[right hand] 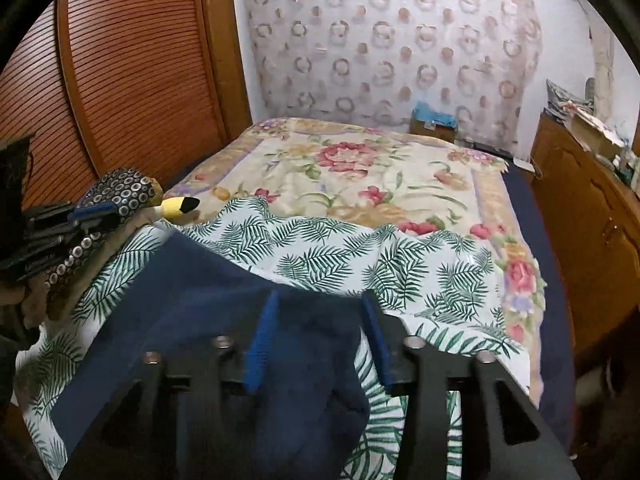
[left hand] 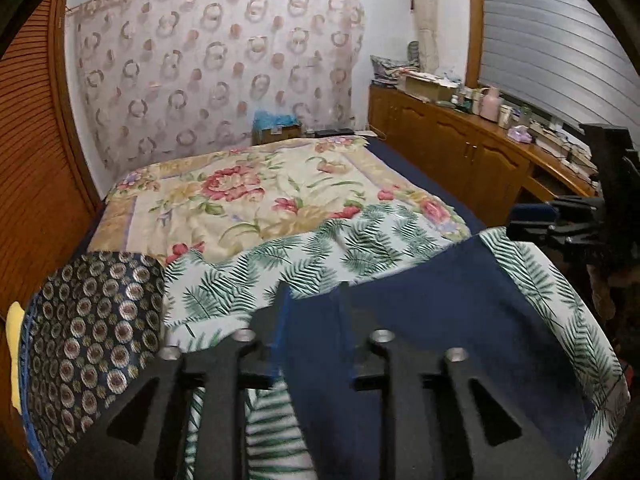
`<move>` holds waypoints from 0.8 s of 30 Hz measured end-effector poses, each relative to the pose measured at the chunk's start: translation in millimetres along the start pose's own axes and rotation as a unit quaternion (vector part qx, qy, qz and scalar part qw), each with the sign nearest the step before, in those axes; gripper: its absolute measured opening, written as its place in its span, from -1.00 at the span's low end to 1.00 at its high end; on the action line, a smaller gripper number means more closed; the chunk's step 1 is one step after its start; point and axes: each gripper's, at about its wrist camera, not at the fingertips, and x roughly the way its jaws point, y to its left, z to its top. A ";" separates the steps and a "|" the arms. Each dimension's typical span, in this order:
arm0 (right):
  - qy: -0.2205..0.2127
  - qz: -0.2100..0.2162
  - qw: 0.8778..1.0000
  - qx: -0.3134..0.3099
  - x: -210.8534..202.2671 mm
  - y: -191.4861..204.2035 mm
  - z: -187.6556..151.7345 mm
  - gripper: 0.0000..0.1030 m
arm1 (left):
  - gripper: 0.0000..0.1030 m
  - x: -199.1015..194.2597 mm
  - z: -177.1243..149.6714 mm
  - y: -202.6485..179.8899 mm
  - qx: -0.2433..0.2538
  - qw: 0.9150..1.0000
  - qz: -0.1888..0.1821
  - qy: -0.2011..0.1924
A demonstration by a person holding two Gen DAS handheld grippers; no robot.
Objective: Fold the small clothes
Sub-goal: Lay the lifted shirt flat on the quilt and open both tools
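I see navy garment (left hand: 460, 320) flat on fern-print sheet (left hand: 360, 248). My left gripper (left hand: 314, 292) narrowly parted, garment edge under and between fingers, not pinched. My right gripper (right hand: 320, 300) wider apart, over garment's right edge, nothing held.

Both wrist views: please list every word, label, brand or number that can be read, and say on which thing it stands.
No text can be read with certainty in either view.
Left tool, seen in the right wrist view: a faint pale marking on its black body, too blurred to read.
Bottles and boxes on the wooden cabinet: any labels are too small to read.
Navy garment, fern-print sheet, floral blanket: patterns only, no lettering.
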 end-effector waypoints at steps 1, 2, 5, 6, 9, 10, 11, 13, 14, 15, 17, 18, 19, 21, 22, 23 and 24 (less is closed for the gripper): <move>-0.001 -0.001 1.000 -0.002 -3.1 2.8 -3.7 0.03 | -0.21 -2.4 -2.9 -1.4 0.000 1.000 -0.005 0.002; -0.002 -0.005 1.000 -0.004 -7.9 5.6 -9.1 0.15 | -0.16 -5.9 -8.6 -3.0 0.000 1.000 -0.011 0.005; -0.005 -0.005 1.000 -0.003 -25.0 16.0 -32.5 0.17 | 0.26 -14.7 -26.7 -7.6 0.000 0.999 -0.025 0.023; -0.005 -0.004 1.000 -0.002 -28.8 19.0 -40.5 0.17 | 0.33 -17.8 -32.5 -9.3 -0.002 0.999 -0.032 0.024; -0.005 0.012 1.000 0.003 -40.8 27.2 -58.2 0.17 | 0.45 -28.0 -53.6 -18.5 0.004 0.998 -0.039 0.038; -0.002 0.017 1.000 0.005 -45.0 27.7 -63.2 0.17 | 0.45 -32.9 -60.8 -21.3 0.006 0.999 -0.037 0.038; 0.001 0.019 1.000 0.006 -47.2 30.1 -68.1 0.17 | 0.45 -38.7 -69.7 -24.1 0.008 0.999 -0.031 0.038; 0.010 0.020 1.000 0.004 -55.3 38.4 -81.2 0.17 | 0.45 -44.2 -82.4 -26.7 0.011 0.998 -0.029 0.045; 0.015 0.022 1.000 0.010 -58.6 40.6 -87.5 0.17 | 0.45 -47.9 -91.8 -28.7 0.012 0.998 -0.029 0.052; 0.022 0.024 0.999 0.016 -62.2 41.9 -94.1 0.17 | 0.45 -50.3 -98.0 -29.4 0.011 0.998 -0.027 0.056; 0.034 0.020 0.999 0.022 -67.2 44.3 -104.1 0.17 | 0.45 -54.1 -112.1 -29.5 0.007 0.997 -0.028 0.069; 0.039 0.018 0.999 0.026 -69.7 45.4 -109.8 0.17 | 0.45 -55.5 -118.1 -28.8 0.005 0.997 -0.029 0.076; 0.045 0.019 0.998 0.032 -72.9 46.3 -115.5 0.17 | 0.45 -57.1 -125.4 -29.7 0.003 0.996 -0.030 0.083; 0.051 0.018 0.998 0.036 -81.4 50.5 -124.7 0.17 | 0.45 -58.9 -134.3 -30.2 -0.002 0.995 -0.029 0.090; 0.055 0.014 0.998 0.036 -83.6 50.8 -124.7 0.17 | 0.45 -60.5 -137.6 -30.3 -0.006 0.995 -0.030 0.092; 0.055 0.011 0.998 0.035 -88.6 51.2 -127.6 0.17 | 0.45 -62.2 -141.5 -30.3 -0.009 0.995 -0.033 0.092; 0.053 0.009 0.998 0.035 -94.4 52.0 -127.2 0.17 | 0.45 -63.5 -144.4 -30.8 -0.012 0.995 -0.034 0.093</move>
